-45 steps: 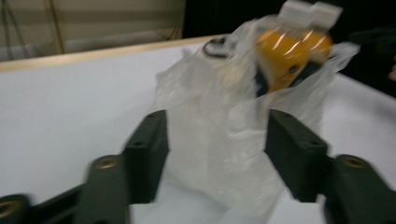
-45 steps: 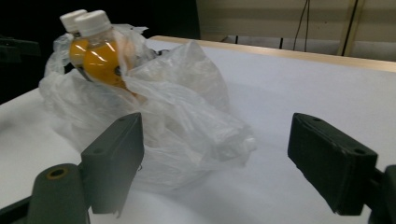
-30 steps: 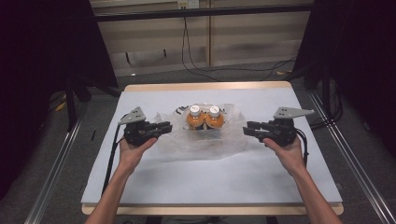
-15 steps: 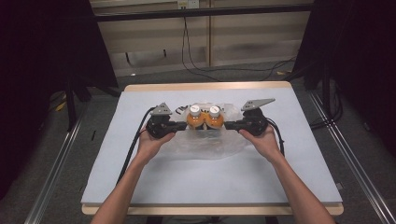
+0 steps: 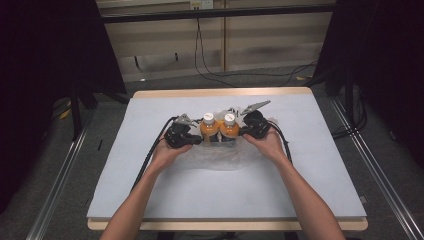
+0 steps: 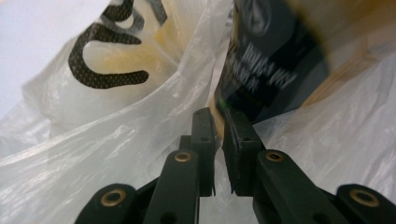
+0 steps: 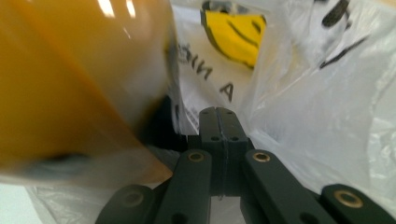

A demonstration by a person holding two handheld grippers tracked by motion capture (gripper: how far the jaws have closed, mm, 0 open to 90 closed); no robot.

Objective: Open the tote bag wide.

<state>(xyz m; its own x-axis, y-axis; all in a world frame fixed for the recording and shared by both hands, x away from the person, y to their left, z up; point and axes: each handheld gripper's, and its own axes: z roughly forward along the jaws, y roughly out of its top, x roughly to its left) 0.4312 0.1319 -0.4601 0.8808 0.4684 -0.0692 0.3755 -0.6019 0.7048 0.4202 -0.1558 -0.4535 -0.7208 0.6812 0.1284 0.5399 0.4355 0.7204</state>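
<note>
Two orange-drink bottles with white caps, one [image 5: 210, 131] beside the other [image 5: 230, 129], stand inside a clear plastic bag [image 5: 225, 159] at mid-table. My left gripper [image 5: 196, 140] sits low against the left bottle's side. Its jaws [image 6: 219, 123] have just been opening a little and stand a thin slit apart, with a fold of the bag [image 6: 116, 154] running into it beside the dark label [image 6: 275, 56]. My right gripper [image 5: 242, 134] is at the right bottle [image 7: 70, 93]. Its jaws [image 7: 217, 119] are pressed together, with the bag film [image 7: 317, 116] against the tips.
The white table [image 5: 150, 190] has bare surface on all sides of the bag. Dark curtains and metal rails flank it, and cables lie on the floor behind. A printed yellow smiley [image 7: 233, 32] shows on the bag.
Both hands have come inward and lower, from the bag's outer edges to the bottles' sides. The bottles have stayed in place.
</note>
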